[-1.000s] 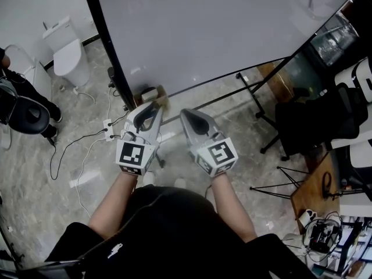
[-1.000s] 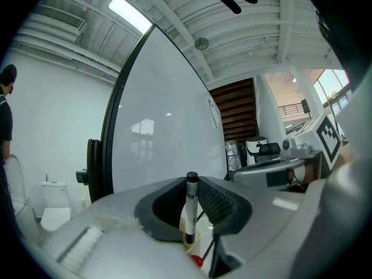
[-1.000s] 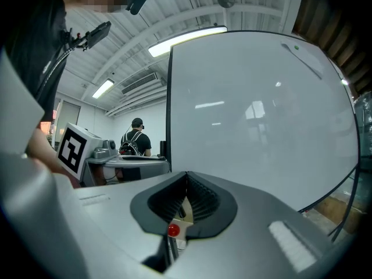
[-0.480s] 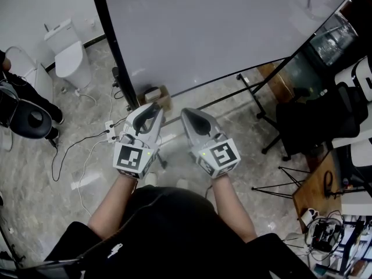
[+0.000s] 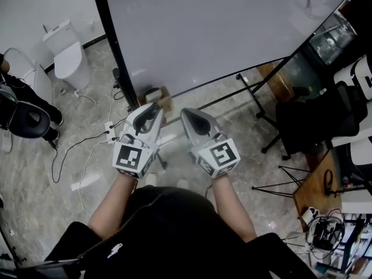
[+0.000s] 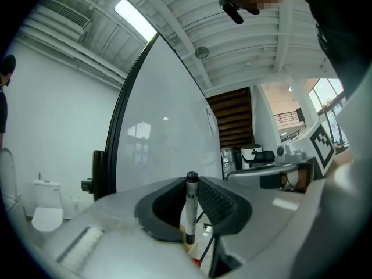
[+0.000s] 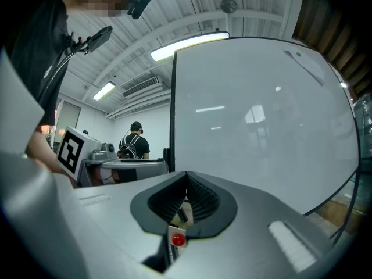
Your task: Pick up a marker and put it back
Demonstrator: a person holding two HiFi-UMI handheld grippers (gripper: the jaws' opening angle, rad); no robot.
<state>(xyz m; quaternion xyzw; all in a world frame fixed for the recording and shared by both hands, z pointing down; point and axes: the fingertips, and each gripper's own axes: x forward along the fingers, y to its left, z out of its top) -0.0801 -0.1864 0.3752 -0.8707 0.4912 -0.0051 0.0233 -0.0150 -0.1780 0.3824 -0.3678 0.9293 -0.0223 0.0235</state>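
A marker [image 6: 189,207] with a black cap and a pale barrel stands upright between the jaws of my left gripper [image 6: 195,185], which is shut on it. In the head view the left gripper [image 5: 153,107] and the right gripper [image 5: 188,114] are held side by side at the lower edge of a large whiteboard [image 5: 221,28], both pointing at it. The right gripper [image 7: 186,180] is shut, its ribbed pads meeting at the tips with nothing between them. The whiteboard [image 7: 261,127] fills most of the right gripper view.
A small cardboard box [image 5: 156,96] sits on the floor by the board's black frame post [image 5: 114,51]. A power strip with cables [image 5: 108,129] and a white toilet [image 5: 68,54] are at the left. A black chair [image 5: 317,121] stands right. A person [image 7: 133,143] stands far off.
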